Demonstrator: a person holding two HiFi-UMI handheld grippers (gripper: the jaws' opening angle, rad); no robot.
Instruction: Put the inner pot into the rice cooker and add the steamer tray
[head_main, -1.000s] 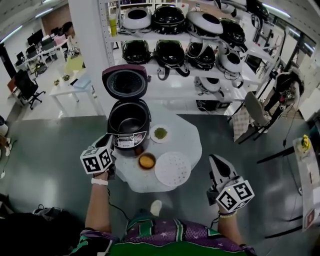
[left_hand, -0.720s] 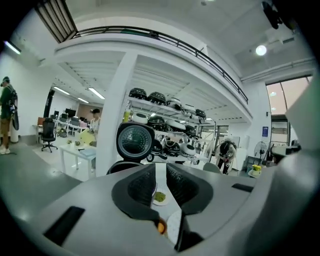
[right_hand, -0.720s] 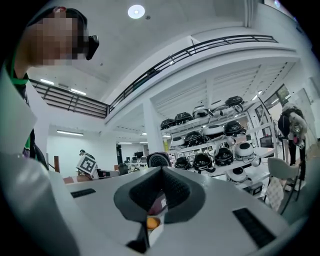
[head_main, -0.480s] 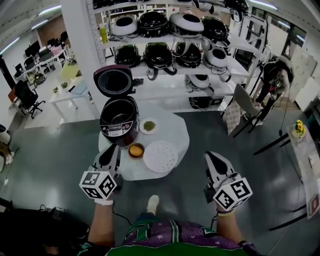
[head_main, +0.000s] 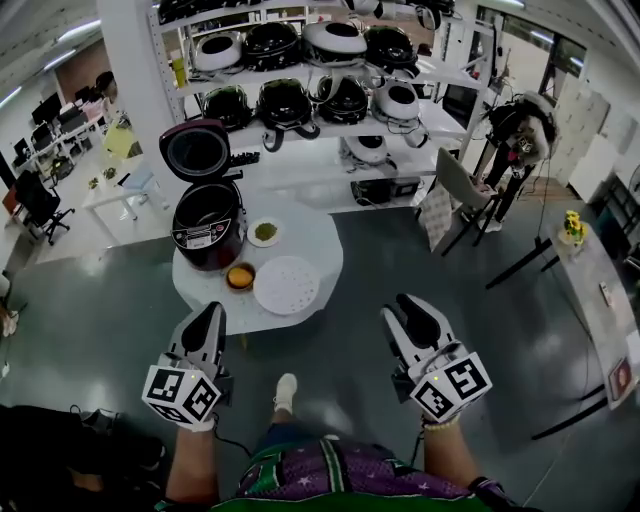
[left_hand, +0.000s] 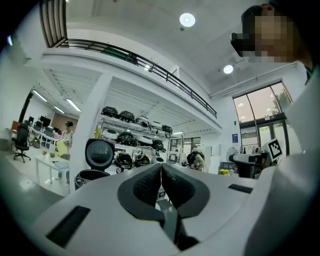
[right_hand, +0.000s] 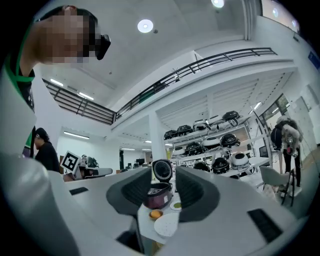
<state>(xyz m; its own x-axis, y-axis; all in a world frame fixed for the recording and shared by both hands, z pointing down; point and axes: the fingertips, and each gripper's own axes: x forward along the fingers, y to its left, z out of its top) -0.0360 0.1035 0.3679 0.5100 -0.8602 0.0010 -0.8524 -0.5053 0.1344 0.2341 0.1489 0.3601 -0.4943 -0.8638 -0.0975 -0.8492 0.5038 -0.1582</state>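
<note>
Pot: seemingly in cooker, upper left. Tray: unplaced, on table. Left gripper shut, right gripper just opening; both empty.

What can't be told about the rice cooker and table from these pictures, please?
- Head view: whether the rice cooker holds its inner pot; too small and dark.
- Left gripper view: the table, hidden behind the left claw.
- Head view: the green stuff on the small plate; too small.

Lab hall with shelves of cookers
</note>
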